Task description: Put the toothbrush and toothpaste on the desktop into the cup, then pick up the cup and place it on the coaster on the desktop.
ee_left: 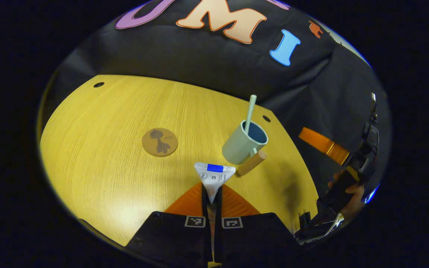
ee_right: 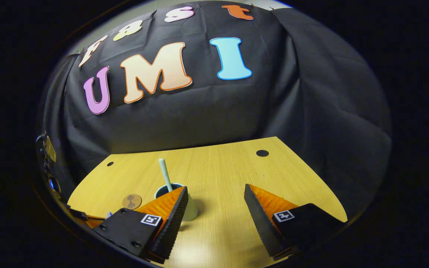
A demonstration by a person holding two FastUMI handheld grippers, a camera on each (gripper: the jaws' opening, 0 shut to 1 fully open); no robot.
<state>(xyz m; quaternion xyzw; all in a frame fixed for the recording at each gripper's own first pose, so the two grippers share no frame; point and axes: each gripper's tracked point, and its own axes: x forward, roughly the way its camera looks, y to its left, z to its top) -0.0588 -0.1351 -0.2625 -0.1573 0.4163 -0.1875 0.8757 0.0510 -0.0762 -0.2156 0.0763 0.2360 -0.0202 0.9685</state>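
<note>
My left gripper (ee_left: pixel 211 196) is shut on a white toothpaste tube (ee_left: pixel 214 175) with a blue band, holding it above the table just in front of the cup. The pale green cup (ee_left: pixel 241 144) with a wooden handle (ee_left: pixel 251 162) stands upright on the table, and a pale green toothbrush (ee_left: pixel 250 111) stands inside it. A round brown coaster (ee_left: pixel 159 142) lies to the cup's left. My right gripper (ee_right: pixel 215 190) stands open over the table with nothing between its fingers. The cup (ee_right: pixel 192 210) and toothbrush (ee_right: pixel 165 174) sit just behind its left finger, and the coaster (ee_right: pixel 132 201) lies farther left.
The wooden table (ee_left: pixel 99 123) has small dark holes near its far corners (ee_right: pixel 262 153). Black cloth walls close off the back and the right side. In the left gripper view, one finger (ee_left: pixel 322 144) of the right gripper and the hand (ee_left: pixel 350 197) holding it show at the right, beyond the table's edge.
</note>
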